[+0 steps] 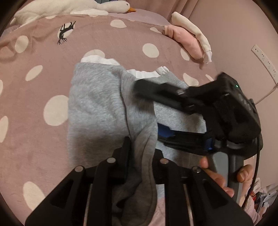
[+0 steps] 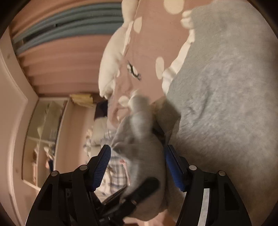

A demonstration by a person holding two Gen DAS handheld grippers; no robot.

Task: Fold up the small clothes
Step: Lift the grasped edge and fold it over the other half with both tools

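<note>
A grey sweatshirt-like garment lies spread on a pink blanket with white spots. White fabric peeks out at its far edge. My left gripper is shut on a bunched fold of the grey garment, which hangs down between its fingers. My right gripper, held by a hand, hovers over the garment's right part with its jaws apart. In the right wrist view, the right gripper stands open; blurred grey cloth lies between the blue pads, not pinched. A black finger of the left gripper shows just below.
A white plush goose lies at the blanket's far edge. Pink and cream clothes sit at the far right by the wall, where a power strip hangs. Shelves and a checked cloth show beyond the bed.
</note>
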